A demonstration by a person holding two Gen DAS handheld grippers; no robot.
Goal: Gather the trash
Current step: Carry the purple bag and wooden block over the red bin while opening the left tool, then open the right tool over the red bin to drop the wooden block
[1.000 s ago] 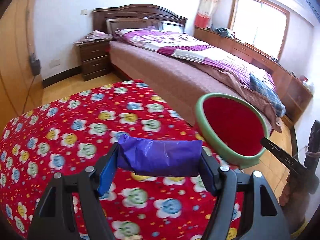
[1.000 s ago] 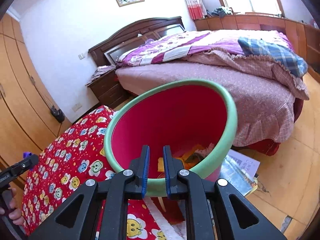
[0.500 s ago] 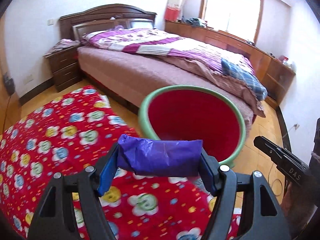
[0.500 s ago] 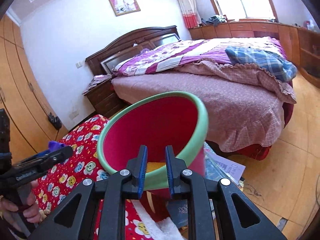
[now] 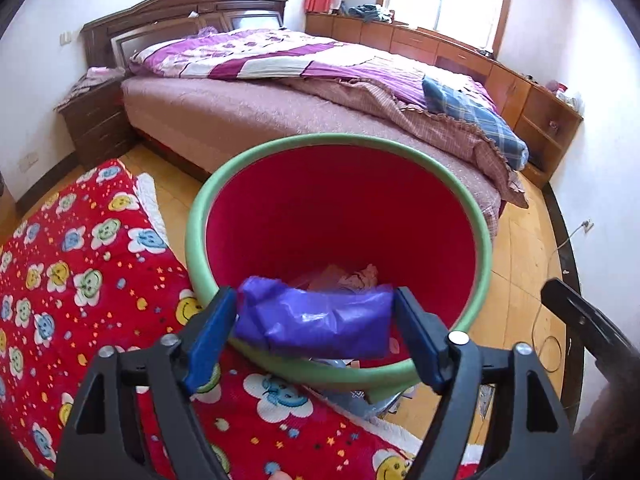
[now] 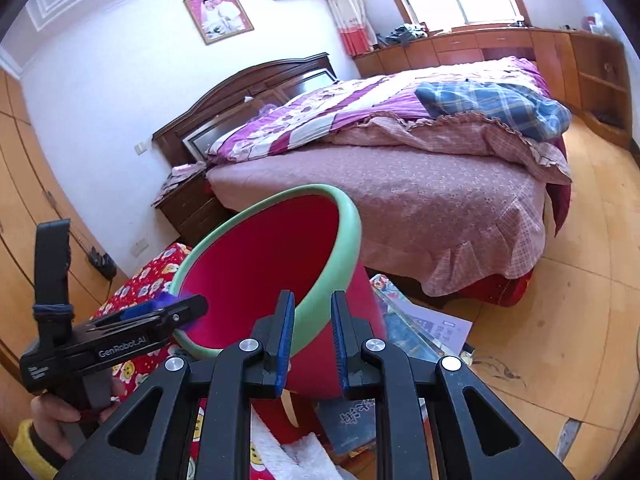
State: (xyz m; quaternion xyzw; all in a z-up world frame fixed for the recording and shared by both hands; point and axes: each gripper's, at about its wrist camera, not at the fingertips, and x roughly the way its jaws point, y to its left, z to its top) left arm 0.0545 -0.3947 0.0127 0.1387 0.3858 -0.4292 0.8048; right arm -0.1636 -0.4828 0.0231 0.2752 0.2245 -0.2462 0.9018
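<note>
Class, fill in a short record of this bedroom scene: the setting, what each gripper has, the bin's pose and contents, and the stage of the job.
setting: bedroom; red flower-patterned blanket beside the bin
left gripper: crumpled purple plastic bag between its pads, over the bin's mouth; jaws have just been opening
right gripper: closed on the rim of the red plastic bin with a green rim
bin pose: tilted, mouth towards the left gripper
bin contents: crumpled pinkish scraps at the bottom
stage: bag not yet dropped in
</note>
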